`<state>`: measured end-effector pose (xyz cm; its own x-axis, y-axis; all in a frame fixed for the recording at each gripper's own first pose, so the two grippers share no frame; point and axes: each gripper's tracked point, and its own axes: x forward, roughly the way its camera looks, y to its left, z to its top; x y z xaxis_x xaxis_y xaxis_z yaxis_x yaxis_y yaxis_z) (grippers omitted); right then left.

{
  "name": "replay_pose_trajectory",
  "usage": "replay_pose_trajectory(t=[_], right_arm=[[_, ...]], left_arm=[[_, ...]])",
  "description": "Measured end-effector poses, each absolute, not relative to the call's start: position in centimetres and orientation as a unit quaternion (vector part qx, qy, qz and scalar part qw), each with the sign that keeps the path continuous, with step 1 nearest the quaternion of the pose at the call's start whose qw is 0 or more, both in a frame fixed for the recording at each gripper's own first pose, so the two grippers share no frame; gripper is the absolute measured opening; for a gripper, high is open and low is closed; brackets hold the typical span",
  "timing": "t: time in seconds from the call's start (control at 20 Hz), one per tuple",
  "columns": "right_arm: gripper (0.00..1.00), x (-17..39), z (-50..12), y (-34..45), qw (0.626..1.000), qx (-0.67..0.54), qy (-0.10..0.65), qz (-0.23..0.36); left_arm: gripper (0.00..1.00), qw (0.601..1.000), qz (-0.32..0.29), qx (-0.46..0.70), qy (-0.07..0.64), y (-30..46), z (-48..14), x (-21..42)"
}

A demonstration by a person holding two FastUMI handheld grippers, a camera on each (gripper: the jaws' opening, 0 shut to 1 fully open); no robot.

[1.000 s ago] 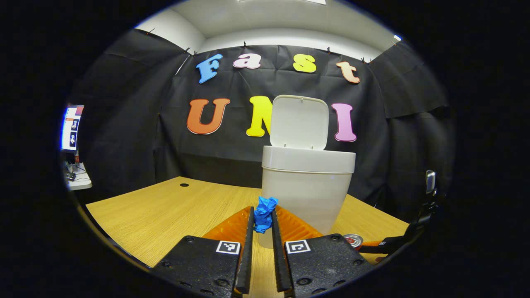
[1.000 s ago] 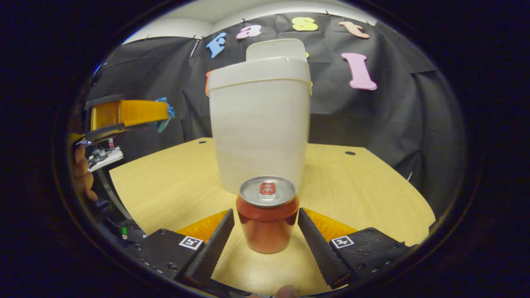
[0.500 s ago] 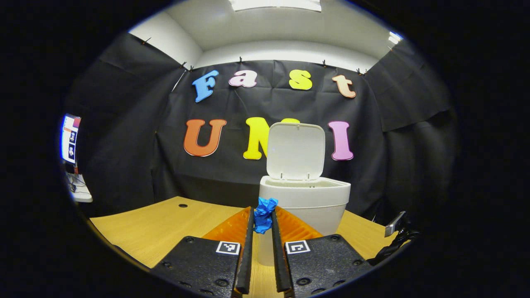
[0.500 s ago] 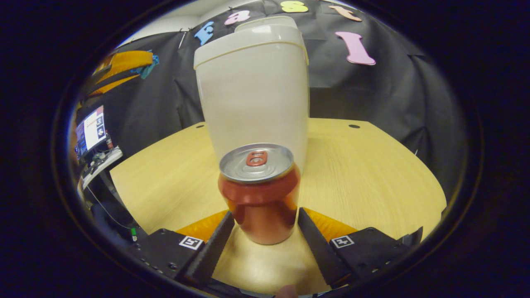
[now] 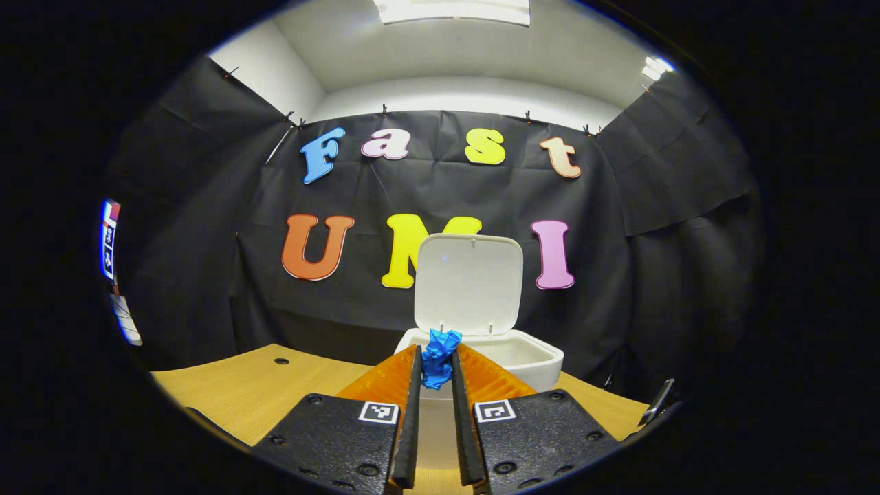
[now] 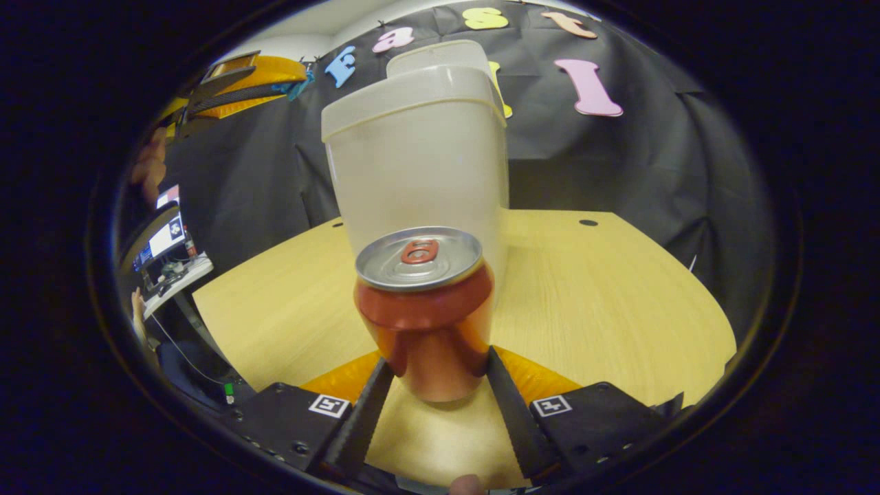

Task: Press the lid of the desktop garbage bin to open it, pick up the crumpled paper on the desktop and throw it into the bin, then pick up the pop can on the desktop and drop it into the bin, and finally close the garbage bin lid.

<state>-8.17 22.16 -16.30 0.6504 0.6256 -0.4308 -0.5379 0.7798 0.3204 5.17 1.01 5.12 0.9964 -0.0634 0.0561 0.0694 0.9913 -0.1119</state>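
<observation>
Step in hand: dropping crumpled paper (image 5: pixel 438 357) into bin (image 5: pixel 495 354); lid (image 5: pixel 469 283) stands upright, mouth open.
Left tongs (image 5: pixel 434 375): narrow, pinching the paper at the tips, raised above bench (image 5: pixel 247 392) level, near the front rim of the bin.
How to do it well: carry the tips forward past the rim until the paper hangs over the opening, then part the fingers; judged that a release short of the rim risks the paper bouncing off the edge.
Right tongs (image 6: pixel 434 385): low on the bench, fingers close against both sides of pop can (image 6: pixel 423 309); firm contact cannot be told.
Can position: upright on the bench, just in front of the bin wall.
Paper: blue, creased, soft, light.
Bin: pale smooth plastic, rounded corners, tapering body.
Can: red glossy metal, silver top, red pull-tab.
Bench: light wood grain, matte.
</observation>
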Motion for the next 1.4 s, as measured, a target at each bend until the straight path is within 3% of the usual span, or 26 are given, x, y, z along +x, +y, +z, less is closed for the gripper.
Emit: replay_pose_trajectory(t=[0.25,0.5,0.8,0.85,0.95,1.1,1.4], right_arm=[[0.81,-7.9,-12.7,20.3,0.91,0.102,0.236,0.325],[0.8,-6.7,-11.0,18.0,0.922,0.088,0.211,0.313],[0.81,-4.8,-9.2,15.9,0.933,0.094,0.187,0.292],[0.81,-4.6,-9.2,15.8,0.933,0.097,0.188,0.29],[0.81,-4.7,-9.2,15.9,0.931,0.107,0.192,0.29],[0.81,-4.8,-9.5,16.1,0.93,0.107,0.196,0.291],[0.81,-5.4,-9.0,16.1,0.932,0.102,0.189,0.293]], left_arm=[[0.26,0.995,-0.061,-0.078,-0.005,-0.2,5.9,9.0],[0.26,0.996,-0.05,-0.068,0.024,0.1,4.7,12.3],[0.36,0.995,-0.057,-0.055,0.063,-0.6,2.8,14.4],[0.34,0.995,-0.057,-0.052,0.067,-0.5,2.7,14.4],[0.64,0.994,-0.061,-0.048,0.071,-0.7,2.5,14.3],[0.98,0.995,-0.057,-0.046,0.064,-0.3,3.0,13.9],[0.99,0.996,-0.054,-0.043,0.054,0.3,3.7,12.7]])
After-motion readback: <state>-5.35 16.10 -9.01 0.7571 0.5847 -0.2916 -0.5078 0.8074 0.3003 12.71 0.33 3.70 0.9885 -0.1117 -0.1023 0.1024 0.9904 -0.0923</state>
